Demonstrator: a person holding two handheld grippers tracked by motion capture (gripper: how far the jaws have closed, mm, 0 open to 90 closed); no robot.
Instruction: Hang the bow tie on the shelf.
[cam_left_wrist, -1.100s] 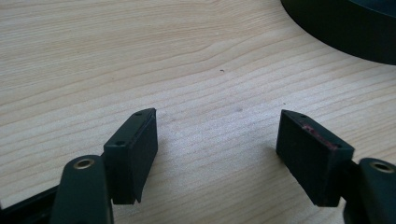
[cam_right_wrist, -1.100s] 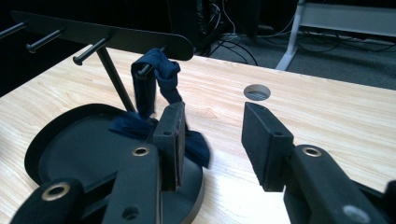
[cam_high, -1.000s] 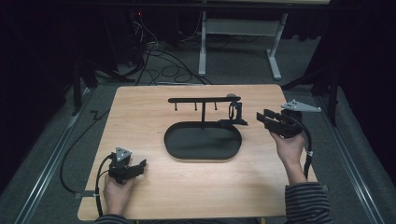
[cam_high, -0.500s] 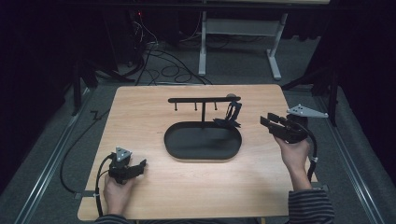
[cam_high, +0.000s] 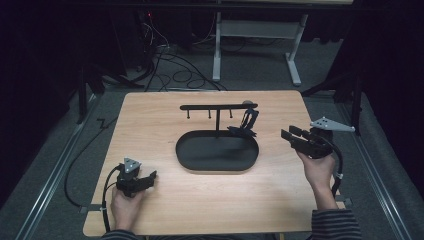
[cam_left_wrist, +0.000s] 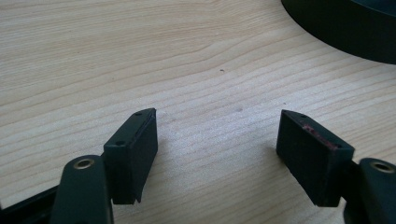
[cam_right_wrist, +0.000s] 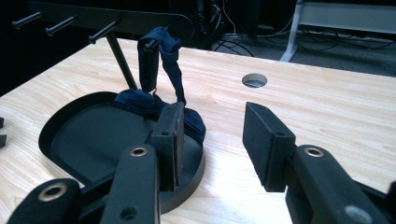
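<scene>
Dark-blue strap hangs looped over the rack's end peg, its tail on the tray, ahead of the right gripper, which has backed away, jaws spread and empty; hanging looks done. Left gripper rests spread on the desk.

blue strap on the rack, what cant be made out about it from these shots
- Blue strap: in the right gripper view its lower end is hidden behind a finger of the right gripper.
- High view: strap too small and dark against the rack to make out.
- Left gripper view: the tray is cut off by the top edge.
</scene>
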